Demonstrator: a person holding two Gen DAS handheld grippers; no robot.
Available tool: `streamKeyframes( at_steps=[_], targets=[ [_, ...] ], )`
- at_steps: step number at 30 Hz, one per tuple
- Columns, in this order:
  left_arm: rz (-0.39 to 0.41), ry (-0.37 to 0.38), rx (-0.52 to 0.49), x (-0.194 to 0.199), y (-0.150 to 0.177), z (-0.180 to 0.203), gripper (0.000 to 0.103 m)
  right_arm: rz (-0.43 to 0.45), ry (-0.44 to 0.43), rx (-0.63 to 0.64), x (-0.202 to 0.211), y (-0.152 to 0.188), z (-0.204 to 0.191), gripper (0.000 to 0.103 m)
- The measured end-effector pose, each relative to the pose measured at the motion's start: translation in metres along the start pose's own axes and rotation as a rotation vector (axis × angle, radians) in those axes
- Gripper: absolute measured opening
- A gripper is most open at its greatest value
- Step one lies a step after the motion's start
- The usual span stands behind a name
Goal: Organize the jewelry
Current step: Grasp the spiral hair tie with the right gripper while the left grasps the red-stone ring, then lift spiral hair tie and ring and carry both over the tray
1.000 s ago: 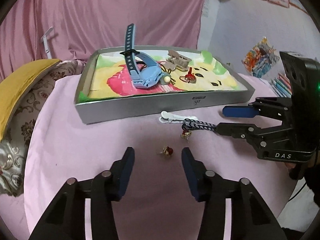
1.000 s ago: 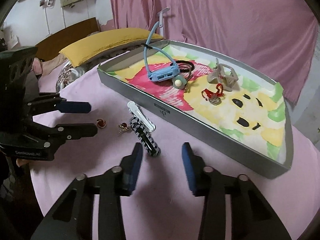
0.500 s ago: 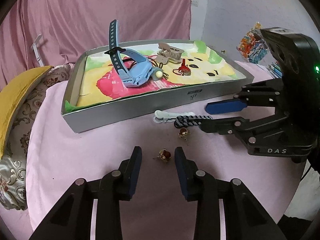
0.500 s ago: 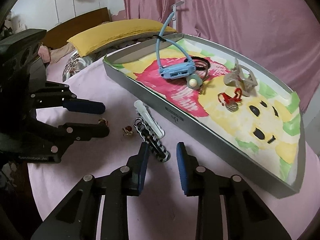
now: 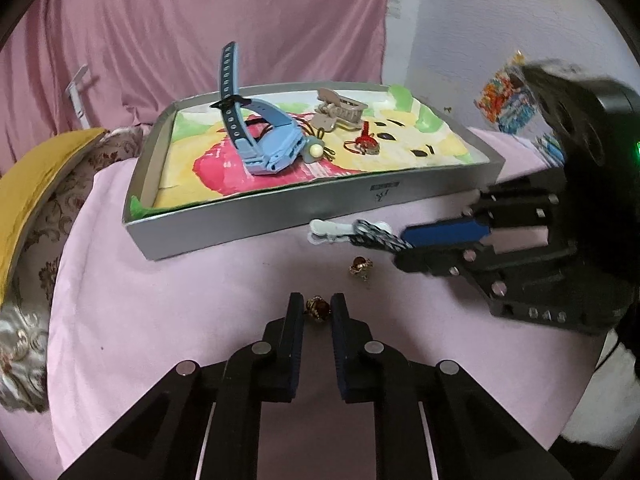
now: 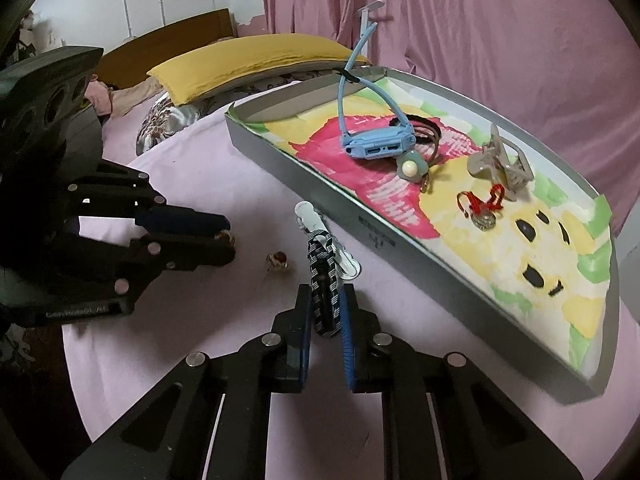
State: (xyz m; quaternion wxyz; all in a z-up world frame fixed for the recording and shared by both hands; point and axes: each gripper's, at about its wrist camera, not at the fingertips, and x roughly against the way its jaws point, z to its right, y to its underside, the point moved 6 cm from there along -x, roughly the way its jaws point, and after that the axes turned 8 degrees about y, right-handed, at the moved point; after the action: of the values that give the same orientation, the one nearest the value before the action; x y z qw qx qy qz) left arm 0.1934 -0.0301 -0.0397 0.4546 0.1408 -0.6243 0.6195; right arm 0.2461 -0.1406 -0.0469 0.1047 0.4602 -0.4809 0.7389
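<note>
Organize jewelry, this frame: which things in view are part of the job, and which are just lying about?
Job:
- earring between closing left tool
- black-and-white clip between closing right tool
- second earring
- white clip
- tray

Lying about:
- yellow pillow
- pink curtain

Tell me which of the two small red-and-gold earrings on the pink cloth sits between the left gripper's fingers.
The nearer earring, between the closing left gripper; the other earring lies loose beyond it.

Both wrist views are being aimed steeply down along their own fingers, close over the pink cloth (image 5: 168, 304); tray (image 5: 248, 220) (image 6: 400, 256) being shared ahead.
</note>
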Motion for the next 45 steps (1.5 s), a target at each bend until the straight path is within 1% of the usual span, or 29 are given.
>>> streamKeyframes(
  at_steps=[3, 8, 14, 16, 18, 21, 26, 29, 31, 36, 45],
  targets=[
    [0.026, 0.006, 0.049, 0.001, 0.000, 0.000, 0.012, 0.013, -0.007, -0.051, 0.004, 0.006, 0.003, 0.011],
    [0.094, 0.011, 0.069, 0.009, -0.006, 0.008, 0.012, 0.058, -0.001, -0.130, 0.016, 0.015, 0.009, 0.011],
    [0.151, 0.017, 0.070, 0.014, -0.015, 0.016, 0.012, 0.146, 0.013, -0.203, 0.037, 0.014, 0.019, 0.011],
    [0.187, 0.014, 0.076, 0.018, -0.022, 0.017, 0.012, 0.196, 0.043, -0.225, 0.047, 0.011, 0.024, 0.011],
    [0.233, 0.010, 0.079, 0.023, -0.032, 0.017, 0.012, 0.249, 0.075, -0.252, 0.056, 0.006, 0.031, 0.011],
    [0.333, -0.004, 0.063, 0.034, -0.049, 0.018, 0.012, 0.339, 0.123, -0.308, 0.070, -0.002, 0.047, 0.011],
    [0.502, -0.025, 0.031, 0.049, -0.081, 0.021, 0.012, 0.454, 0.196, -0.391, 0.085, -0.019, 0.074, 0.011],
    [0.563, -0.038, 0.016, 0.047, -0.098, 0.021, 0.012, 0.513, 0.249, -0.404, 0.093, -0.029, 0.083, 0.011],
    [0.588, -0.040, 0.015, 0.043, -0.105, 0.020, 0.012, 0.538, 0.287, -0.408, 0.093, -0.035, 0.089, 0.011],
    [0.613, -0.053, 0.023, 0.027, -0.119, 0.014, 0.012, 0.565, 0.360, -0.419, 0.088, -0.042, 0.100, 0.011],
    [0.559, -0.060, 0.058, -0.002, -0.133, 0.005, 0.012, 0.502, 0.379, -0.460, 0.062, -0.043, 0.114, 0.011]
  ],
)
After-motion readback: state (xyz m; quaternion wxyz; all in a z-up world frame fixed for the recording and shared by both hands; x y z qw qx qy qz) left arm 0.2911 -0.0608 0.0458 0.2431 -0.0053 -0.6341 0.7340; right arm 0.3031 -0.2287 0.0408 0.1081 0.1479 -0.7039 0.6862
